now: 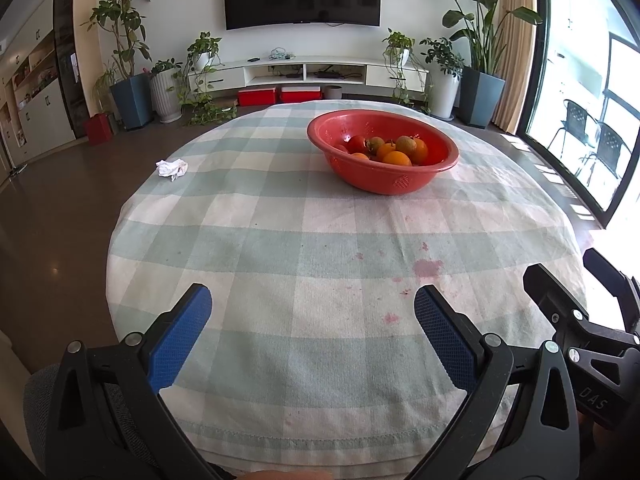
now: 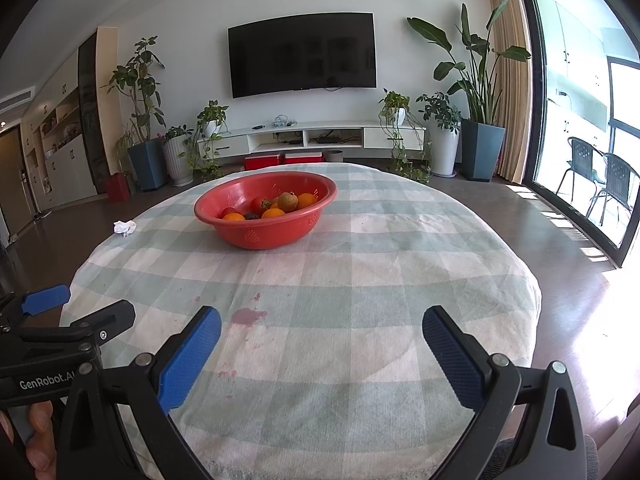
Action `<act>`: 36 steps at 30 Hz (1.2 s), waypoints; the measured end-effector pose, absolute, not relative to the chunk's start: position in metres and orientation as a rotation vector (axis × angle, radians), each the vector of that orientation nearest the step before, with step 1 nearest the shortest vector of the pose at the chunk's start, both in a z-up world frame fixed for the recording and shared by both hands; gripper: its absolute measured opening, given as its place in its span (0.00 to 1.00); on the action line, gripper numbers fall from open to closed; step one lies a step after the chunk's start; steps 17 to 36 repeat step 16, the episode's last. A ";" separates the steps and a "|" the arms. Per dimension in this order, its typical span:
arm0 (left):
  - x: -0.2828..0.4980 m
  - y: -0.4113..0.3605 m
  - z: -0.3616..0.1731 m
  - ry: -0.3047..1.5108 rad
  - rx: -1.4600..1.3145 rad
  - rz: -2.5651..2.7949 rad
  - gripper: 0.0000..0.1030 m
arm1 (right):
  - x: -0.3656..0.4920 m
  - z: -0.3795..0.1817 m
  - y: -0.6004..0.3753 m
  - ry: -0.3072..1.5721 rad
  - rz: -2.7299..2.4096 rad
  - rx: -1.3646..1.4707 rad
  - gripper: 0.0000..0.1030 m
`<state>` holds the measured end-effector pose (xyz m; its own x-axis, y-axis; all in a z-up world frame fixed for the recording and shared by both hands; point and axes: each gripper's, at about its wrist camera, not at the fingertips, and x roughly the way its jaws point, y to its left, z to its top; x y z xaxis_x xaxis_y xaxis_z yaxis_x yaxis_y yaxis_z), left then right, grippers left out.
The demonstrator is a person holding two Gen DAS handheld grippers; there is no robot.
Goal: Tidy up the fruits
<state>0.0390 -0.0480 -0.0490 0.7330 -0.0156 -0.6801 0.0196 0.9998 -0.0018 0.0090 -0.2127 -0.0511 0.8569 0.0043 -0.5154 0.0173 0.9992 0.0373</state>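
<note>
A red perforated bowl stands on the far half of a round table with a green-and-white checked cloth. It holds several fruits: oranges, a red tomato-like fruit and a greenish-brown one. The bowl also shows in the right wrist view, with oranges inside. My left gripper is open and empty above the near table edge. My right gripper is open and empty beside it, to the right. Both are well short of the bowl.
A crumpled white tissue lies at the table's left edge, also in the right wrist view. Reddish stains mark the cloth near me. Beyond the table are a TV console, potted plants and a glass door on the right.
</note>
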 end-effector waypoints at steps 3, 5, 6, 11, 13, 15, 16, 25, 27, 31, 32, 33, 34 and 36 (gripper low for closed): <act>0.039 -0.048 -0.051 0.754 0.012 -0.015 1.00 | 0.010 -0.051 -0.213 0.542 -0.007 0.041 1.00; 0.039 -0.049 -0.052 0.756 0.018 -0.014 1.00 | 0.009 -0.052 -0.212 0.544 -0.007 0.039 1.00; 0.039 -0.050 -0.052 0.757 0.018 -0.015 1.00 | 0.010 -0.051 -0.212 0.544 -0.007 0.040 1.00; 0.037 -0.051 -0.052 0.747 0.020 -0.016 1.00 | 0.009 -0.051 -0.212 0.545 -0.005 0.039 1.00; 0.038 -0.052 -0.051 0.748 0.022 -0.015 1.00 | 0.009 -0.051 -0.212 0.546 -0.007 0.039 1.00; 0.038 -0.052 -0.051 0.746 0.020 -0.019 1.00 | 0.009 -0.053 -0.211 0.547 -0.006 0.040 1.00; 0.039 -0.051 -0.050 0.749 0.016 -0.026 1.00 | 0.009 -0.053 -0.211 0.550 -0.004 0.045 1.00; 0.039 -0.051 -0.050 0.749 0.016 -0.026 1.00 | 0.009 -0.053 -0.211 0.550 -0.004 0.045 1.00; 0.039 -0.051 -0.050 0.749 0.016 -0.026 1.00 | 0.009 -0.053 -0.211 0.550 -0.004 0.045 1.00; 0.039 -0.051 -0.050 0.749 0.016 -0.026 1.00 | 0.009 -0.053 -0.211 0.550 -0.004 0.045 1.00; 0.039 -0.051 -0.050 0.749 0.016 -0.026 1.00 | 0.009 -0.053 -0.211 0.550 -0.004 0.045 1.00; 0.039 -0.051 -0.050 0.749 0.016 -0.026 1.00 | 0.009 -0.053 -0.211 0.550 -0.004 0.045 1.00; 0.039 -0.051 -0.050 0.749 0.016 -0.026 1.00 | 0.009 -0.053 -0.211 0.550 -0.004 0.045 1.00; 0.039 -0.051 -0.050 0.749 0.016 -0.026 1.00 | 0.009 -0.053 -0.211 0.550 -0.004 0.045 1.00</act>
